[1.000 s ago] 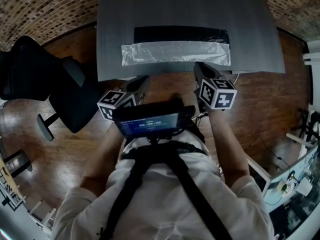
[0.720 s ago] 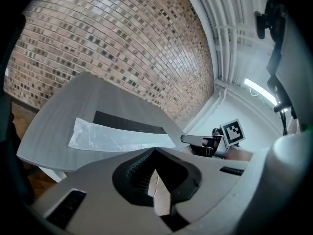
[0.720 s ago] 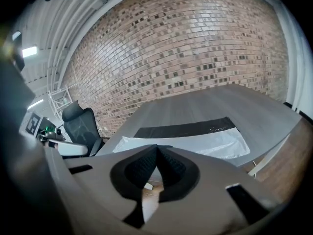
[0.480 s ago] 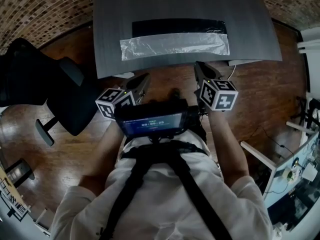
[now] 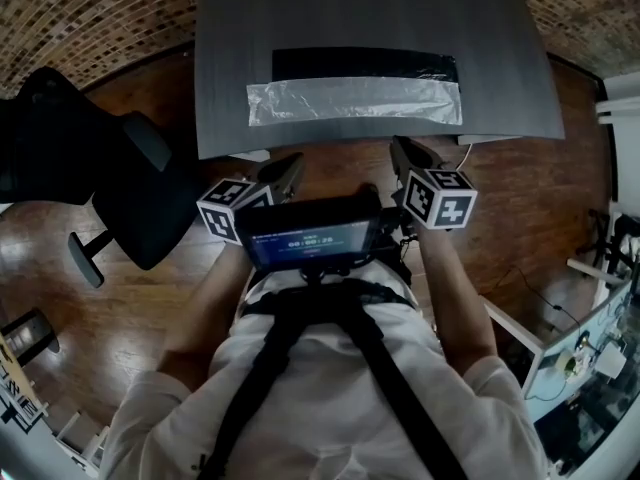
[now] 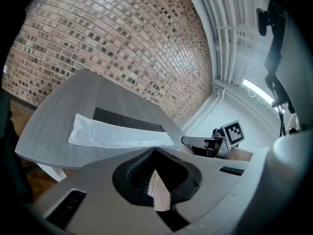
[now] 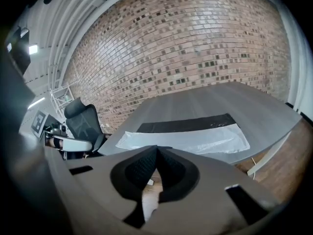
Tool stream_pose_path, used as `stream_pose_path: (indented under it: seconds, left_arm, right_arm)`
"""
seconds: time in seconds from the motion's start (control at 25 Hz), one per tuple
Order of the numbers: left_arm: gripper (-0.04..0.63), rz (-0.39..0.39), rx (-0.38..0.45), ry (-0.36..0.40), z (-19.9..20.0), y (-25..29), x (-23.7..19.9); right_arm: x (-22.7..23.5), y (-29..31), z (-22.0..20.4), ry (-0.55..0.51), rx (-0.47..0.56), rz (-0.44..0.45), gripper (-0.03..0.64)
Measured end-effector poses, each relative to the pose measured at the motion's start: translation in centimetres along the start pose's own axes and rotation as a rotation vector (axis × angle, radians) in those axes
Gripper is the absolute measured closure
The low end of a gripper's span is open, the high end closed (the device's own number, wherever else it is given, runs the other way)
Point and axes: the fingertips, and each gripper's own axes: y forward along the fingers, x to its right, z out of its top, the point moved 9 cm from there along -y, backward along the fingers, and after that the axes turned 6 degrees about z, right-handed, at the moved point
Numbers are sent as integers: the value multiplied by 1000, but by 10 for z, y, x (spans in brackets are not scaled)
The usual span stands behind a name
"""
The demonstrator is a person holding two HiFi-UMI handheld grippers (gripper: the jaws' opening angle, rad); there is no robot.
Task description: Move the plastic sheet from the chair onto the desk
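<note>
The clear plastic sheet (image 5: 355,101) lies flat on the grey desk (image 5: 370,13), partly over a black mat (image 5: 365,64). It also shows in the left gripper view as the plastic sheet (image 6: 117,136) and in the right gripper view as the plastic sheet (image 7: 188,140). My left gripper (image 5: 291,164) is shut and empty, just short of the desk's near edge. My right gripper (image 5: 400,148) is shut and empty too, below the sheet's right end. The black chair (image 5: 95,163) stands at the left with no sheet on it.
Wooden floor (image 5: 140,298) lies under the desk and chair. A brick wall (image 7: 195,38) rises behind the desk. A screen (image 5: 308,242) is strapped to the person's chest. White desks with gear (image 5: 600,358) stand at the right edge.
Both grippers stay shut just in front of the desk's near edge. The head view shifted slightly; the sheet has not moved on the desk.
</note>
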Motion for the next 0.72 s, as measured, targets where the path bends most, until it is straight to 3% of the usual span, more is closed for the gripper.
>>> stream_pose_path:
  seconds: [0.72]
  left_arm:
    - [595,8,-27,-18,-8,39,31]
  right_arm:
    - [39,-16,13,-62,-51,20,617]
